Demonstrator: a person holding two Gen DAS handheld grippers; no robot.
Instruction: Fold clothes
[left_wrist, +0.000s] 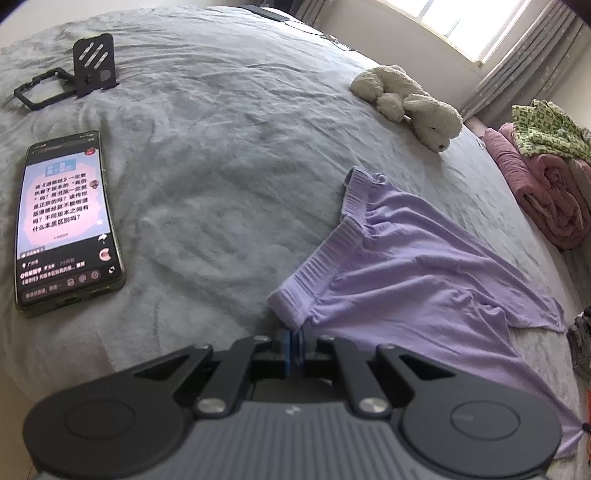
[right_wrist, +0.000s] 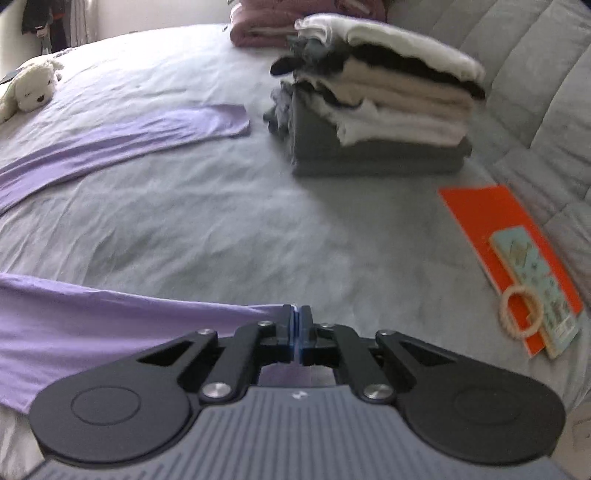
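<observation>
While clamped, both tongs pinch lilac trousers.

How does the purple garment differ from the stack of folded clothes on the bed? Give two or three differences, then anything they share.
The purple garment lies spread out in a single layer; the stack of folded clothes is piled high. The garment is one colour, while the stack mixes white, cream, black and grey. The garment is pinched by the left gripper and the right gripper, jaws closed; nothing touches the stack. Both rest on the grey bed cover.
</observation>
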